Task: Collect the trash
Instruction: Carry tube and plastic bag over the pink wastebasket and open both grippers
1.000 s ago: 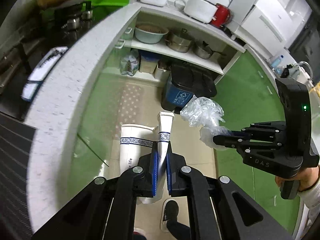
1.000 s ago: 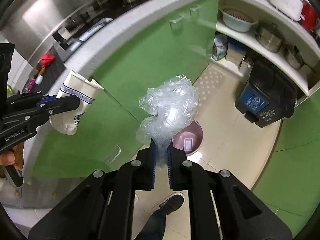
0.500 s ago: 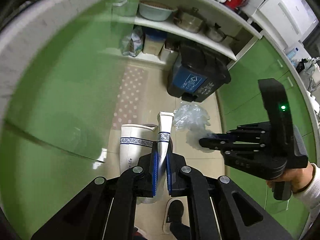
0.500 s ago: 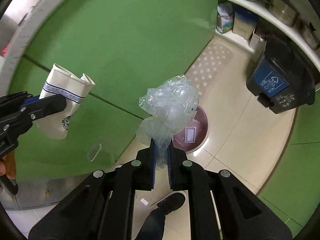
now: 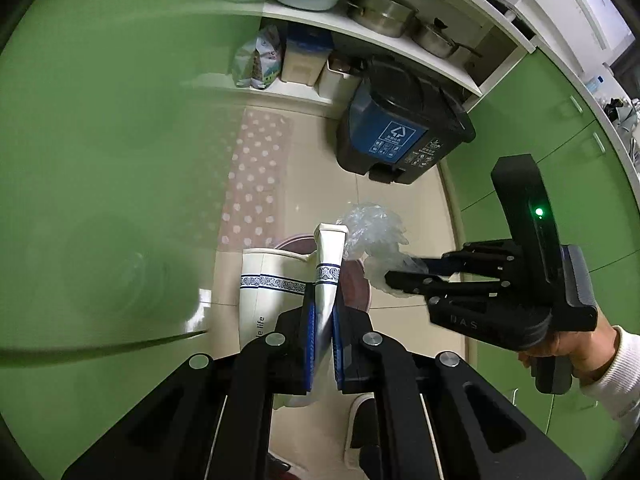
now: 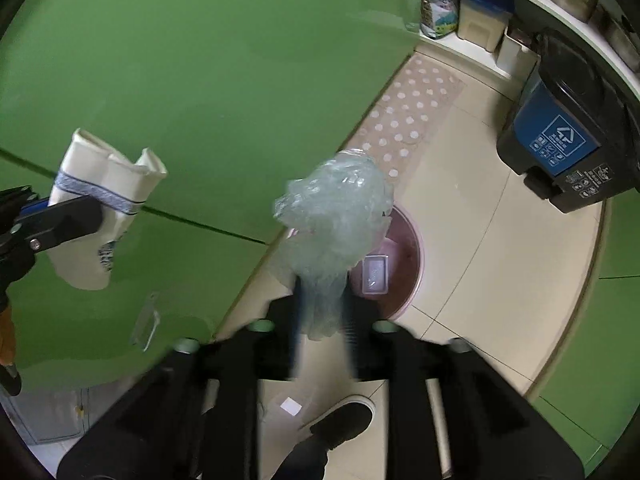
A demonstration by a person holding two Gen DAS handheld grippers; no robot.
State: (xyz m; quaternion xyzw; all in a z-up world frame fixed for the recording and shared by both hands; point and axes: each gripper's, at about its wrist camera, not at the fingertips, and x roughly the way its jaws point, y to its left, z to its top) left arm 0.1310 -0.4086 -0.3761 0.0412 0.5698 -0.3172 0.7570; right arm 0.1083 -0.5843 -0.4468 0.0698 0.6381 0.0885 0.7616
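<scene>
My left gripper (image 5: 322, 320) is shut on a crushed white paper cup (image 5: 272, 280) with a blue band, which sticks up past its fingers. In the right wrist view the same cup (image 6: 108, 184) hangs at the left in the left gripper (image 6: 92, 212). My right gripper (image 6: 322, 308) has its jaws opening, and a crumpled clear plastic bag (image 6: 336, 216) sits loosely between them. Below both is a round pink bin (image 6: 408, 256) on the floor with a small box inside. From the left wrist, the right gripper (image 5: 400, 270) and the bag (image 5: 372, 232) hover over the pink bin (image 5: 356, 280).
A black and blue pedal bin (image 5: 400, 128) stands near open shelves with pots. A spotted mat (image 5: 252, 176) lies along the green cabinet fronts (image 6: 200, 80). A person's dark shoe (image 6: 344, 420) is on the tiled floor close below the grippers.
Both grippers have sunk from counter height toward the floor and the pink bin. The right gripper's jaws, shut on the plastic bag before, have parted.
</scene>
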